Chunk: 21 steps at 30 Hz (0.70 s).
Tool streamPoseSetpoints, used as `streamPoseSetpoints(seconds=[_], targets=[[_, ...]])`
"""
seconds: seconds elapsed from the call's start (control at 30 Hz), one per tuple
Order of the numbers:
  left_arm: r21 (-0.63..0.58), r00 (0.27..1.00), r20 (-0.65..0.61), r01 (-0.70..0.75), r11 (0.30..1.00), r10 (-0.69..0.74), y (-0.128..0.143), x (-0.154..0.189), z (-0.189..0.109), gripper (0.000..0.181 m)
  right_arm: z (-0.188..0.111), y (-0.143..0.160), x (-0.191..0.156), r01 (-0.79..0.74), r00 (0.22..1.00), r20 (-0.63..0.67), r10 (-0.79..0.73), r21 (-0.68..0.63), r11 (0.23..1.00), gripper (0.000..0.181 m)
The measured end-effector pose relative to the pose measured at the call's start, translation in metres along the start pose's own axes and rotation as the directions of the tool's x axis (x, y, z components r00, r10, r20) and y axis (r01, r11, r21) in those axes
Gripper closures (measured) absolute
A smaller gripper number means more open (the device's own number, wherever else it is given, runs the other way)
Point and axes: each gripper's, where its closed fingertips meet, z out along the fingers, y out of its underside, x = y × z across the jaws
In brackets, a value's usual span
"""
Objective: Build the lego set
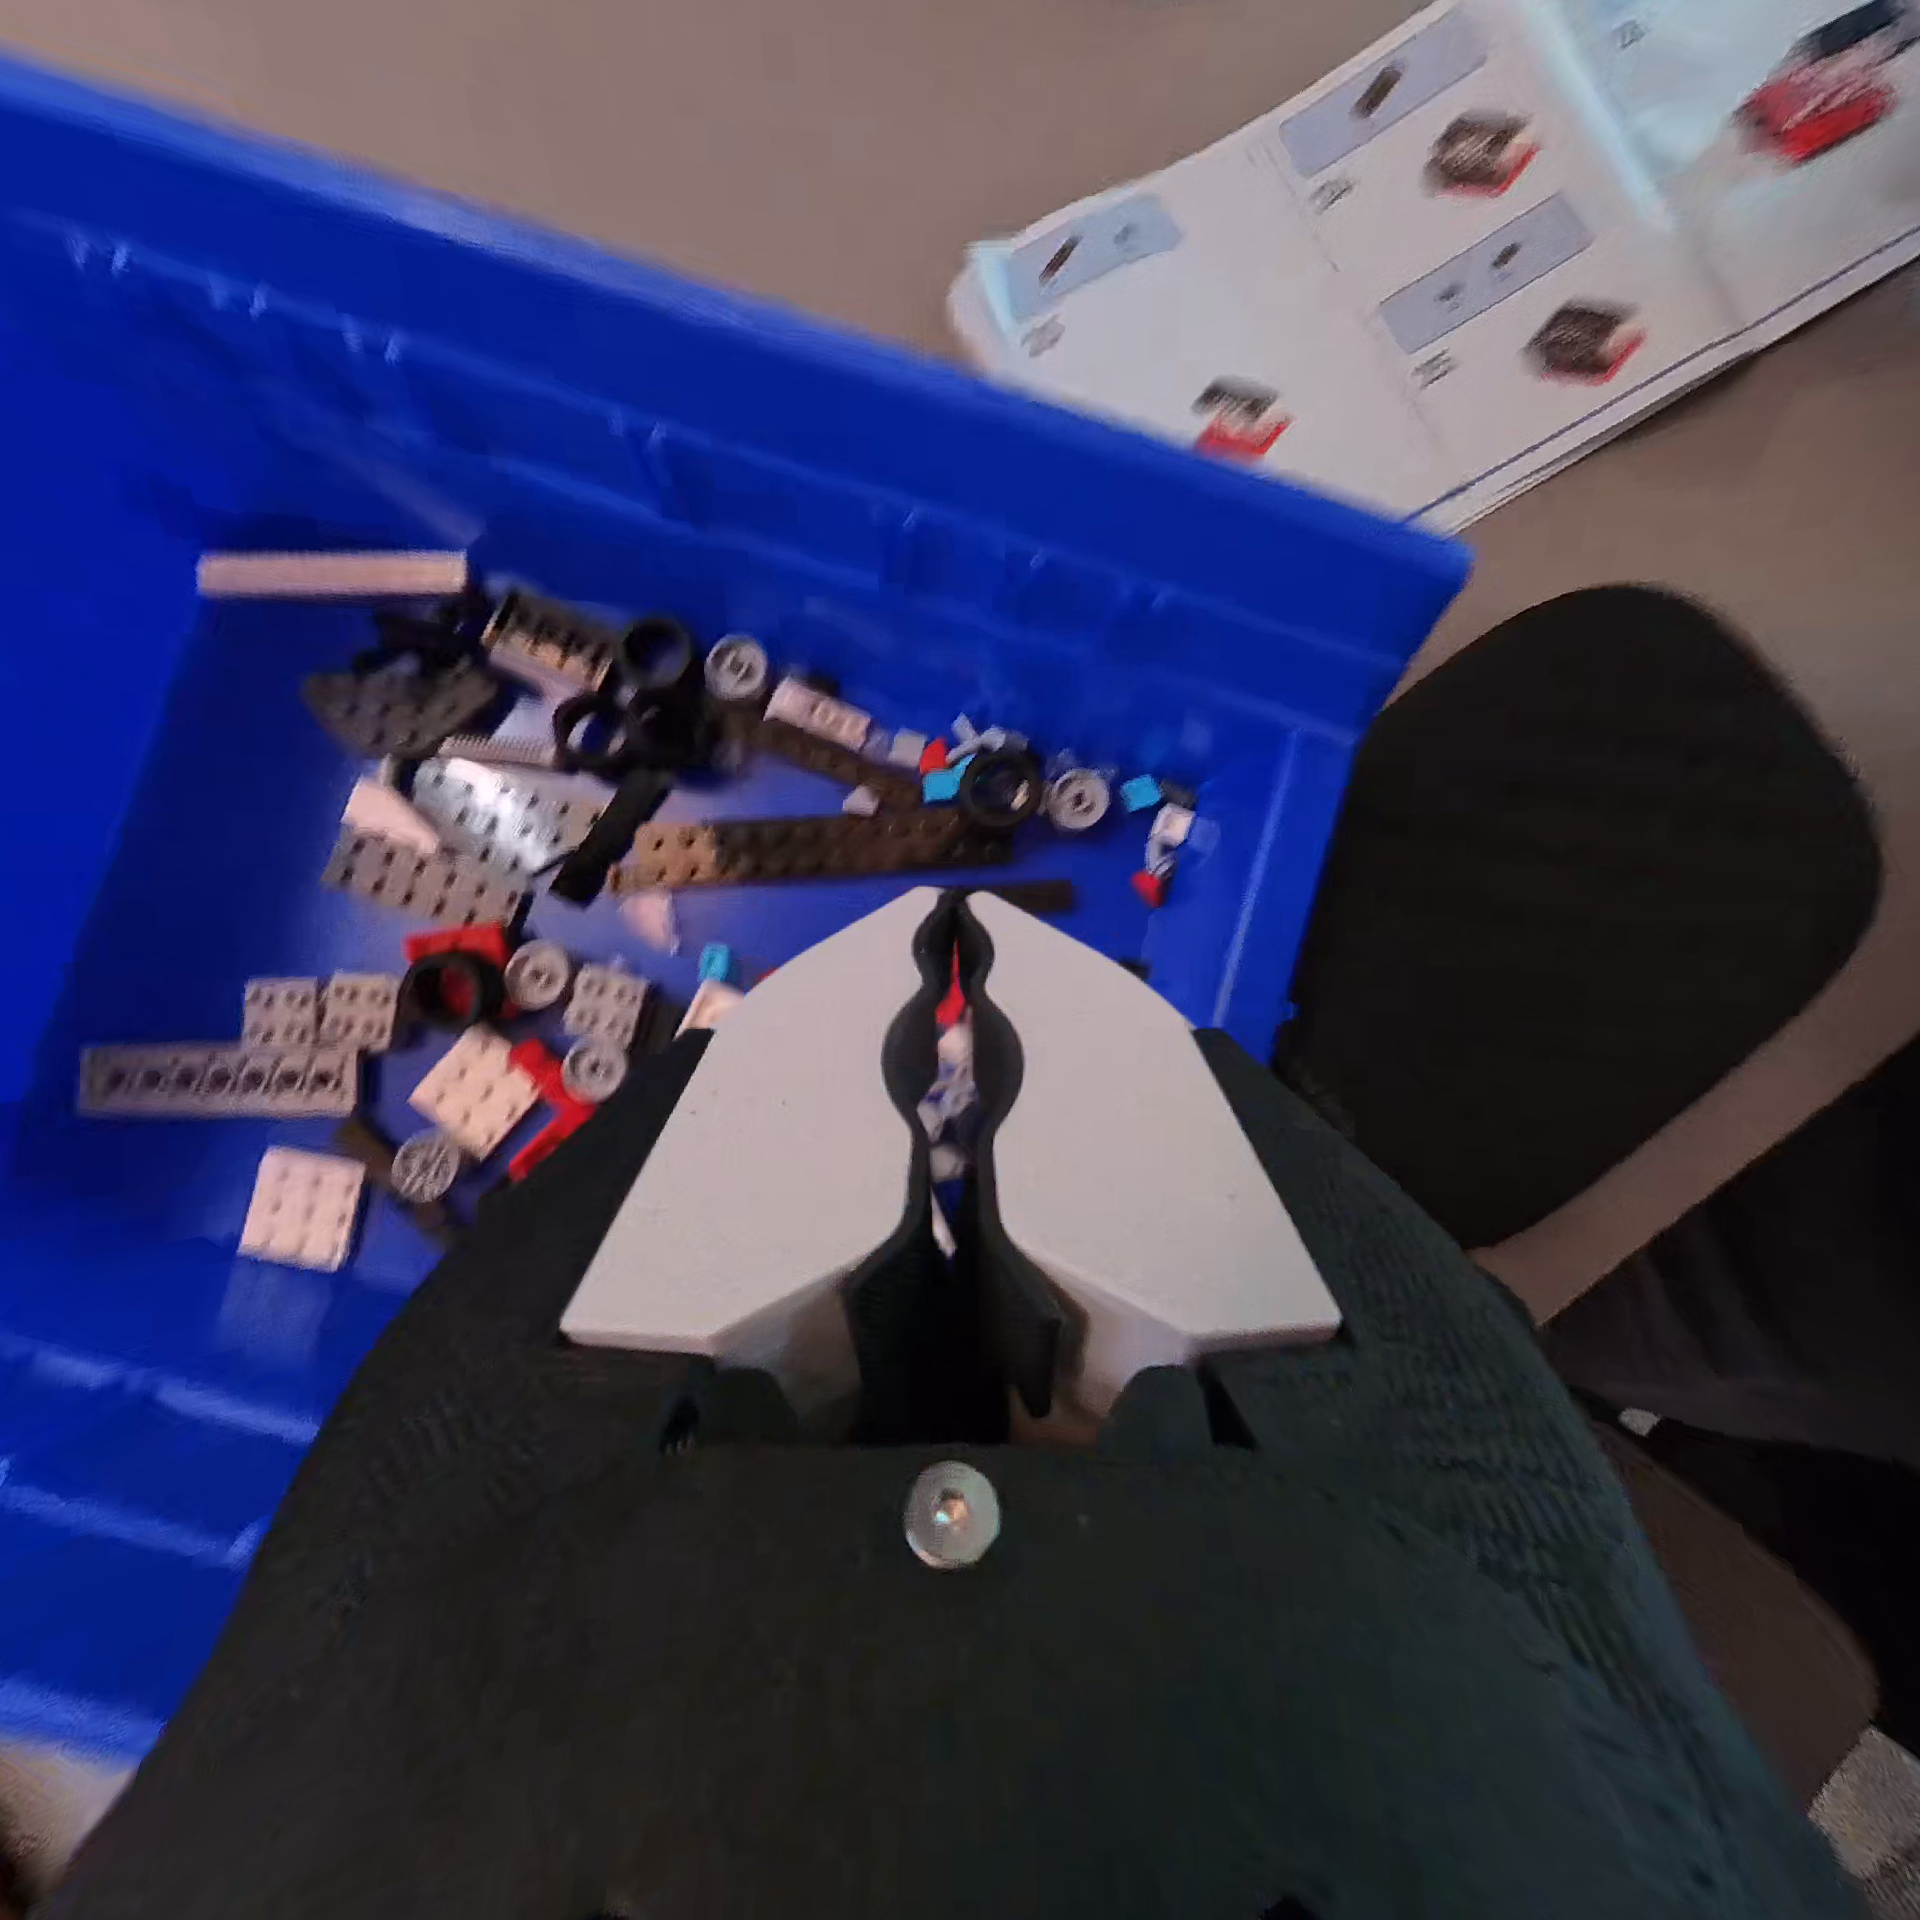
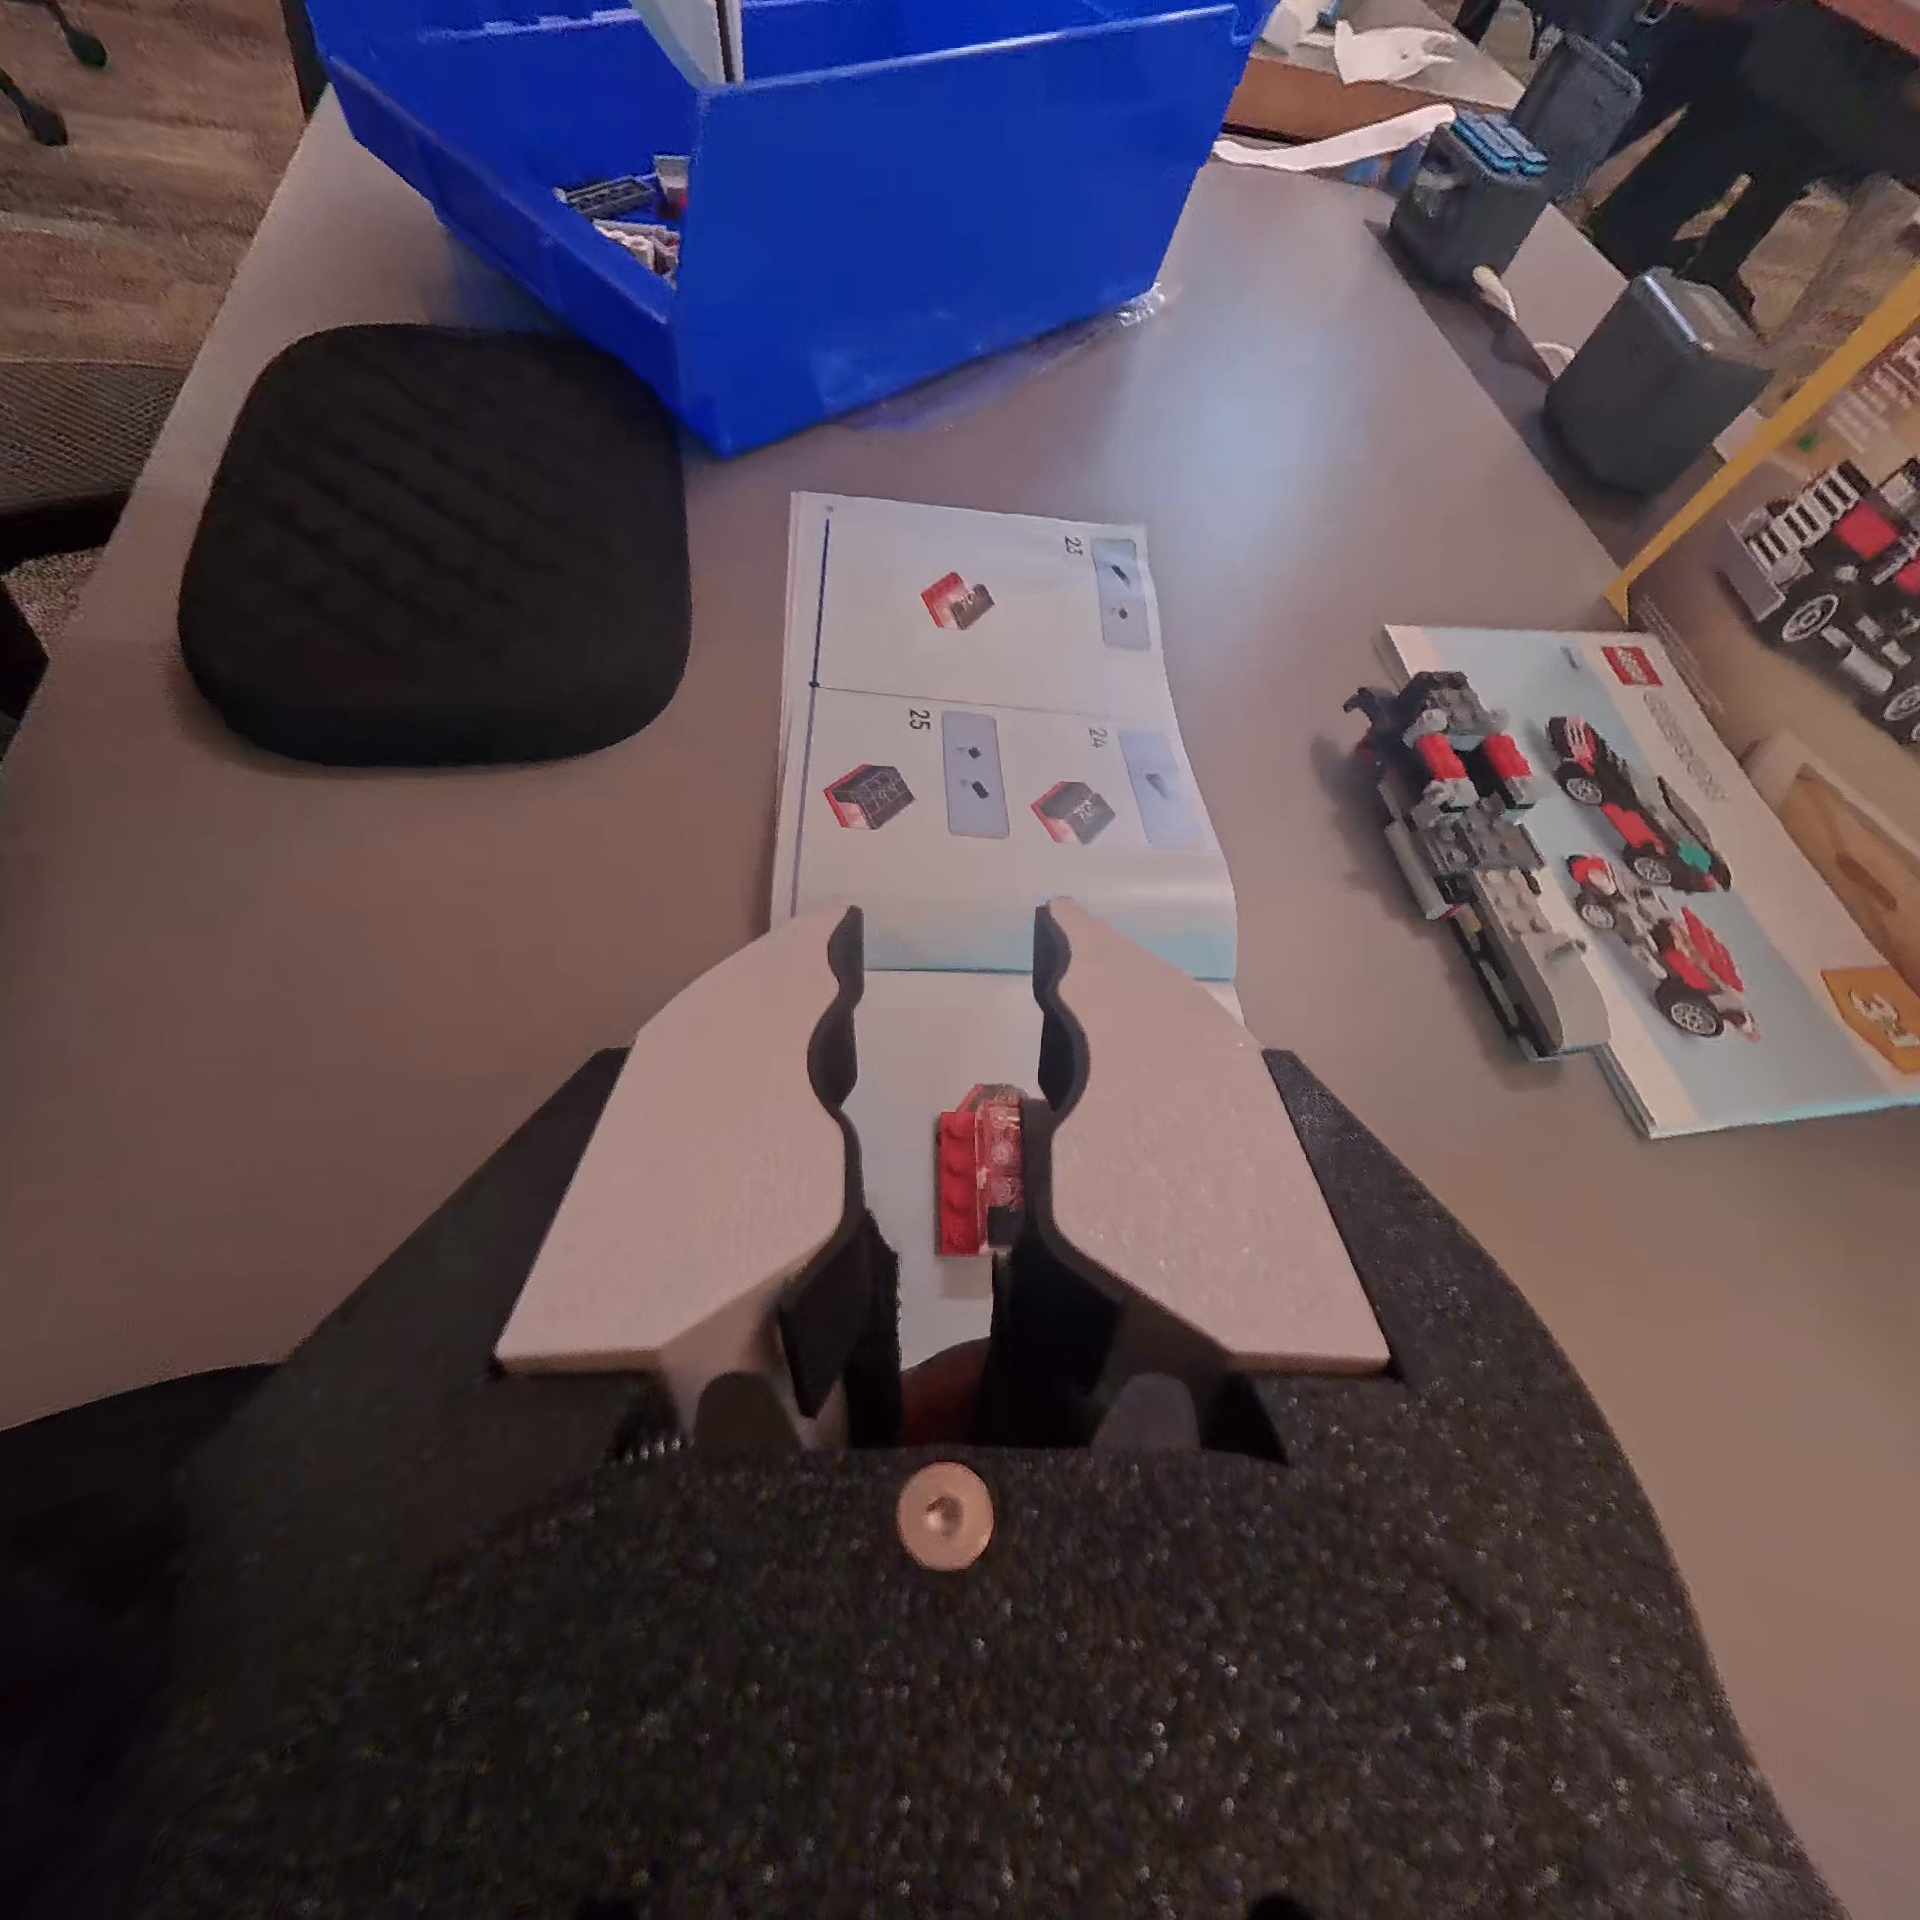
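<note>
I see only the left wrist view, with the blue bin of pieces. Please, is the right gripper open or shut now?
Observer: The right gripper is open, above the open instruction booklet.
Operator: Is something between its fingers?
Observer: Yes, a small red assembly lies on the page between them, close to one finger, not clamped.
Operator: Is any bigger build on the table?
Observer: A partly built grey and red vehicle lies on a second booklet, to the right of the open one.
</note>
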Motion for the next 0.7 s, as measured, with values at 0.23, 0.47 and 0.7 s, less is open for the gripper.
streamPoseSetpoints(seconds=[0.23,0.47,0.7], targets=[[-0.361,0.994,-0.051,-0.113,0.926,0.101,0.048,0.017,0.021,0.173,0.000,-0.003,-0.006,0.042,0.999,-0.005,-0.042,-0.015,0.999,0.150],[-0.471,0.994,-0.063,-0.108,0.876,0.089,0.063,0.013,0.037,0.167,-0.003,0.001,0.000,0.026,0.999,-0.025,-0.026,-0.020,0.999,0.150],[-0.493,0.994,-0.063,-0.112,0.863,0.092,0.067,0.011,0.040,0.173,-0.002,0.009,0.004,-0.001,1.000,-0.022,0.000,-0.033,0.999,0.150]])
